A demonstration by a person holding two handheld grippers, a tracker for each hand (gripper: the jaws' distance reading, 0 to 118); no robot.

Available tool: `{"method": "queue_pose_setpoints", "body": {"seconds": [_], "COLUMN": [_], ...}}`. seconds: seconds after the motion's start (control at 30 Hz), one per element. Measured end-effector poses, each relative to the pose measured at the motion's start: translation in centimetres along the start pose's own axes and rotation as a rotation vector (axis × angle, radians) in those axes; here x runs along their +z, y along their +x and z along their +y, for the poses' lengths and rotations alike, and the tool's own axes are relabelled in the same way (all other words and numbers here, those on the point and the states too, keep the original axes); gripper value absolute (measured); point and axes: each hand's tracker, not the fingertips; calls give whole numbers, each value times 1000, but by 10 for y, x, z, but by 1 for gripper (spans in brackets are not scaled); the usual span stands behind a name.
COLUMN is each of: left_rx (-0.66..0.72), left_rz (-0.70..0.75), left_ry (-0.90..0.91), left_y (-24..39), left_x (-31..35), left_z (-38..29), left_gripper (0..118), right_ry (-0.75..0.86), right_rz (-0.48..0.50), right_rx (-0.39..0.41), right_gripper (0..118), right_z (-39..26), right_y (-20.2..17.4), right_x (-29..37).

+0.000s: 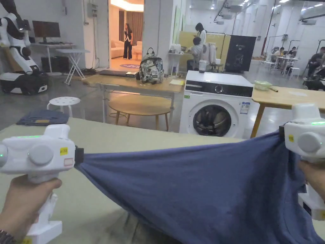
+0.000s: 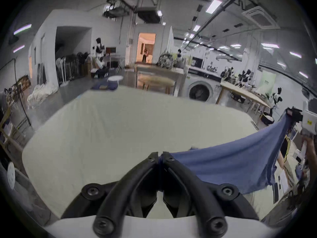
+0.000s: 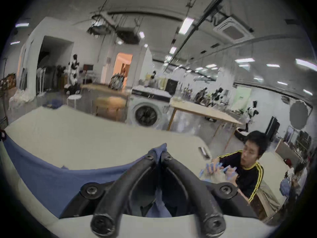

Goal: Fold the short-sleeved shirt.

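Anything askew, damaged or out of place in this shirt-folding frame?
Nothing stands out. The blue shirt hangs stretched between the left gripper and right gripper, both clamped on its edge above the table. No tears show.

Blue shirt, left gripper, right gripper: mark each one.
blue shirt (image 1: 196,187), head view, middle of the stretched cloth.
left gripper (image 2: 160,157), left gripper view, between its closed tips.
right gripper (image 3: 160,155), right gripper view, between its closed tips.
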Motion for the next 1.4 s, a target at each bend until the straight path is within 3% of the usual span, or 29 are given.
{"method": "queue_pose_setpoints", "body": {"seconds": [0.27,0.6,0.8,1.13,1.4], "left_rx": [-85,-100,-115,-134,-140], "left_rz": [5,67,80,105,105], "left_ry": [132,299,343,413,386], "left_y": [46,87,95,115,114], "left_x": [15,27,20,-3,-40], "left_z": [120,230,279,313,274], "left_gripper": [0,0,0,0,0], "right_ry": [123,202,241,291,256], "right_rz": [-81,-126,-156,-182,-168], "right_rx": [-34,-98,-88,-109,-100], "right_gripper": [2,2,2,2,2], "right_z": [69,147,184,211,167], "right_y": [42,56,61,67,63], "right_x": [25,8,-12,-46,-61]}}
